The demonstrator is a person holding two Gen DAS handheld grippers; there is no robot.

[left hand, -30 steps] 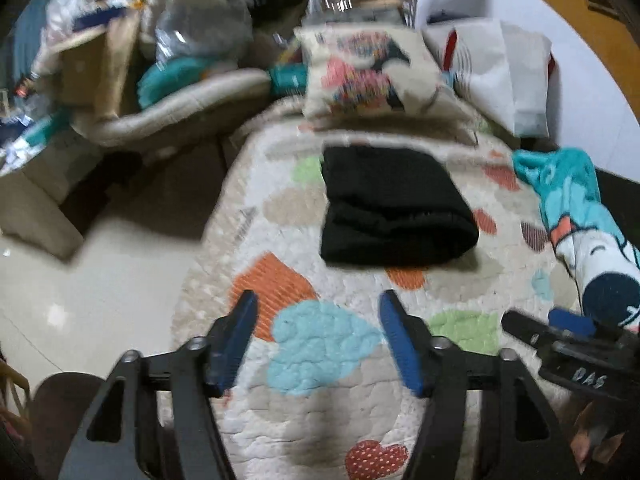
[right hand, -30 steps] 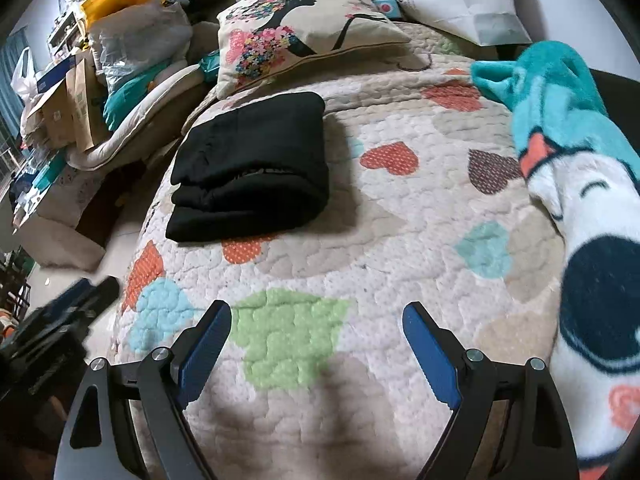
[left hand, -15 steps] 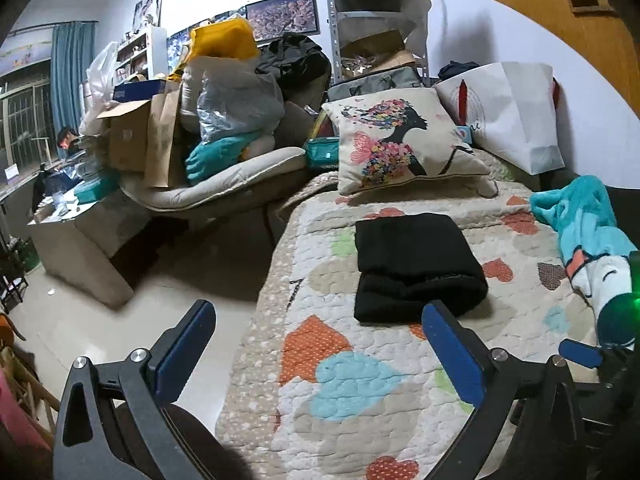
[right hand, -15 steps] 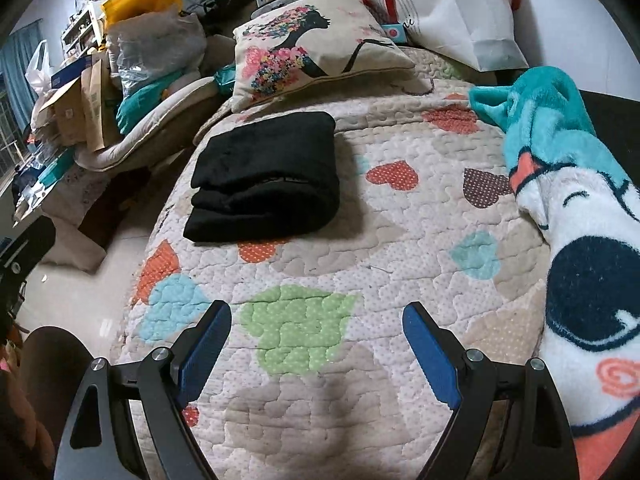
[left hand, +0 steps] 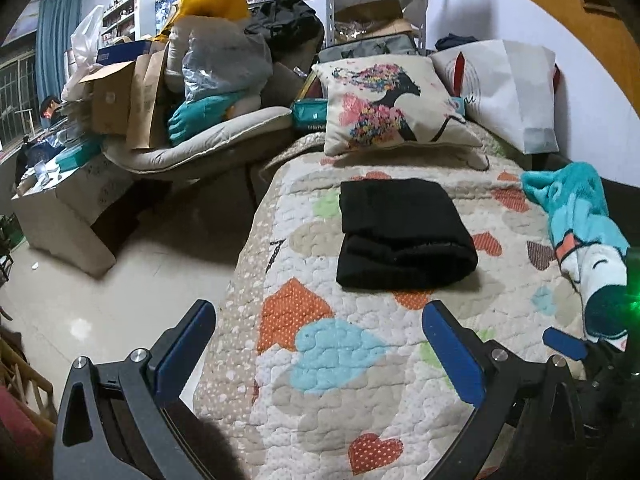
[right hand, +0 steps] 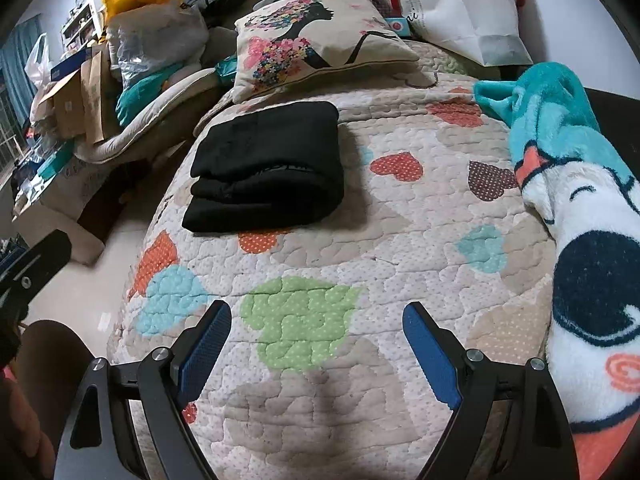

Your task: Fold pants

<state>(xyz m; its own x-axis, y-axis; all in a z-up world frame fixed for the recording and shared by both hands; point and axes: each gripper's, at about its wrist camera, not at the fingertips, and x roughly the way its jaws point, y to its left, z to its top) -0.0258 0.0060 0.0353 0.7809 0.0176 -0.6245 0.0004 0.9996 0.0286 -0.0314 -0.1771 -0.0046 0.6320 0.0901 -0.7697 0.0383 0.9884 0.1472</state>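
The black pants [left hand: 400,234] lie folded in a thick flat bundle on the heart-patterned quilt [left hand: 340,360], near its left edge; they also show in the right wrist view [right hand: 268,174]. My left gripper [left hand: 318,344] is open and empty, held back above the near end of the quilt. My right gripper [right hand: 316,350] is open and empty, over the quilt [right hand: 304,320] short of the pants. Neither gripper touches the pants.
A floral cushion [left hand: 392,106] and a white bag [left hand: 508,88] stand behind the pants. A teal and white blanket [right hand: 580,208] lies along the right side. Left of the quilt are bare floor [left hand: 100,300] and piled boxes and bags [left hand: 160,80].
My left gripper has opened wider and pulled back and up from the quilt, so more of the room shows. The right gripper stays open, drawn back slightly. The pants have not moved.
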